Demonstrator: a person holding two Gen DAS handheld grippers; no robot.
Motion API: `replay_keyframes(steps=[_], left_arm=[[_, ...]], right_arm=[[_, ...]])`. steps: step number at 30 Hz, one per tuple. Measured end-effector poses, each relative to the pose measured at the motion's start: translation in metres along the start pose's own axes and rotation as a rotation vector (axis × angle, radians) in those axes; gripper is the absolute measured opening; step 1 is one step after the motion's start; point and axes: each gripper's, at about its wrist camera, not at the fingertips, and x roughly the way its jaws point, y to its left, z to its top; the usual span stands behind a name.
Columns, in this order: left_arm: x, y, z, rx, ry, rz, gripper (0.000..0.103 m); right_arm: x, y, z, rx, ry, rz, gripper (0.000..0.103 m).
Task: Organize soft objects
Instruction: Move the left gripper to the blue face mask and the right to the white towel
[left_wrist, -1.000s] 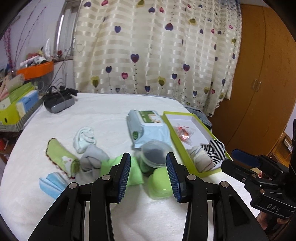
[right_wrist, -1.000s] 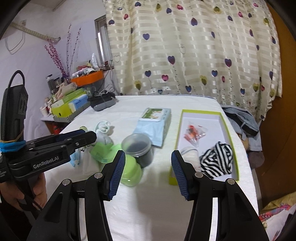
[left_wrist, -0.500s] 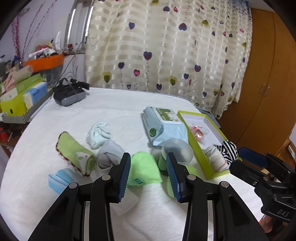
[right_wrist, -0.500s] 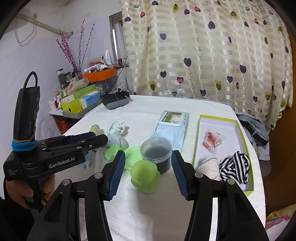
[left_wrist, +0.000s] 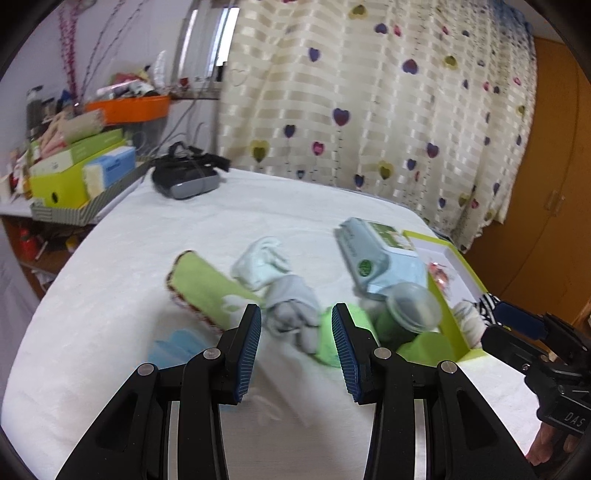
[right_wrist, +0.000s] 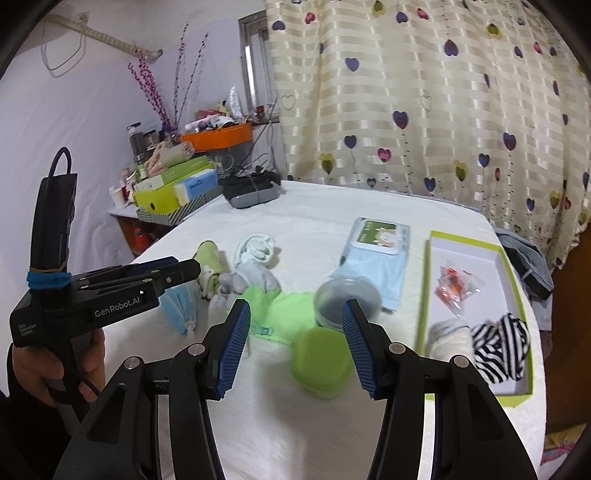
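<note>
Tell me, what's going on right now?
Left gripper open, empty, facing grey sock. Right gripper open, empty. Green box holds striped sock. Jar and green lid crowd the pile.

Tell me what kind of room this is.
Most likely a lived-in room of a home, perhaps a bedroom. A heart-patterned curtain hangs behind the white-covered table, a wooden wardrobe stands to one side, and a cluttered shelf holds household boxes.

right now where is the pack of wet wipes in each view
Left wrist view: the pack of wet wipes lies right of centre, just left of the green tray.
Right wrist view: the pack lies centre-right, again left of the tray.
Shared landmark: the black headset at the far table edge.
</note>
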Motion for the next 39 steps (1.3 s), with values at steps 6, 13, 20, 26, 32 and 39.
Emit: replay_keyframes(steps=[6,13,20,26,32,39], left_arm=[[0.003,0.033,-0.002,-0.054,0.005,0.047,0.039],[0.009,0.065,-0.007,-0.1,0.017,0.074,0.039],[0.011,0.082,-0.013,-0.127,0.02,0.068,0.051],[0.013,0.092,-0.022,-0.156,0.045,0.056,0.052],[0.022,0.101,-0.03,-0.196,0.076,0.046,0.052],[0.032,0.109,-0.04,-0.237,0.122,0.012,0.052]], right_arm=[[0.019,0.018,0.005,-0.041,0.028,0.039,0.053],[0.049,0.043,0.003,-0.089,0.087,0.096,0.053],[0.075,0.064,-0.004,-0.126,0.15,0.145,0.053],[0.1,0.076,-0.015,-0.143,0.221,0.151,0.053],[0.118,0.076,-0.025,-0.149,0.291,0.102,0.053],[0.134,0.08,-0.032,-0.164,0.353,0.044,0.053]])
